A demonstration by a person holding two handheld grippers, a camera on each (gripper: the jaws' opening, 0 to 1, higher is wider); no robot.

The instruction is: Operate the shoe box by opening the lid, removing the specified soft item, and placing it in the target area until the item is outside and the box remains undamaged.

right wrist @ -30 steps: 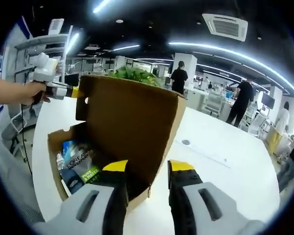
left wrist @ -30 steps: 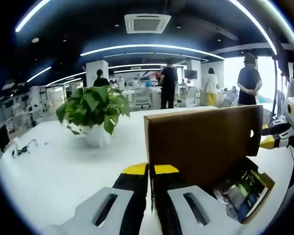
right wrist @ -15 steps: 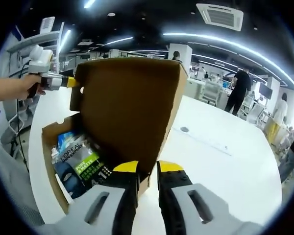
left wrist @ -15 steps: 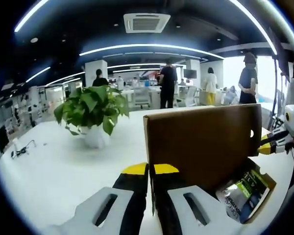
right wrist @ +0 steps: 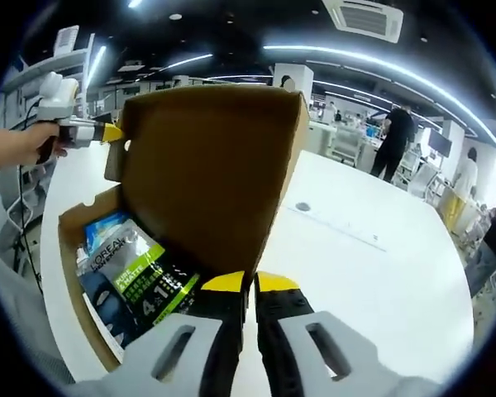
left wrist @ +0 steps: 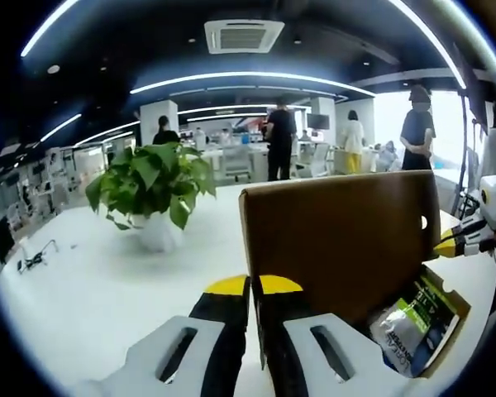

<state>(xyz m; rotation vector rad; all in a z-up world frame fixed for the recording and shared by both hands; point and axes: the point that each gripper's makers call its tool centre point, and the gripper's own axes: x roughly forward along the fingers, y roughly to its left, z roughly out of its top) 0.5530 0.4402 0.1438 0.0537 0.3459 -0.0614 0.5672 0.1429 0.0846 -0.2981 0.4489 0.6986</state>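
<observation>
The brown cardboard shoe box [left wrist: 339, 248] [right wrist: 207, 174] stands on the white table with its lid upright. Inside lie soft packets: a green-and-black pouch [right wrist: 149, 289] [left wrist: 413, 318] and a blue-and-white one [right wrist: 107, 240]. My left gripper [left wrist: 254, 285] is shut on the lid's left edge. My right gripper [right wrist: 250, 283] is shut on the lid's other edge, low down near the box wall. The left gripper [right wrist: 87, 131], held by a hand, meets the lid's far corner in the right gripper view. The right gripper [left wrist: 467, 236] sits beside the lid's right edge in the left gripper view.
A potted green plant [left wrist: 153, 186] stands on the white table [left wrist: 91, 289] behind and left of the box. A long bare stretch of table [right wrist: 372, 273] runs right of the box. Several people [left wrist: 281, 141] stand in the office beyond.
My right gripper's jaws have come together on the lid's edge; they stood apart a second ago. The lid now stands a little more upright. The left gripper keeps its hold.
</observation>
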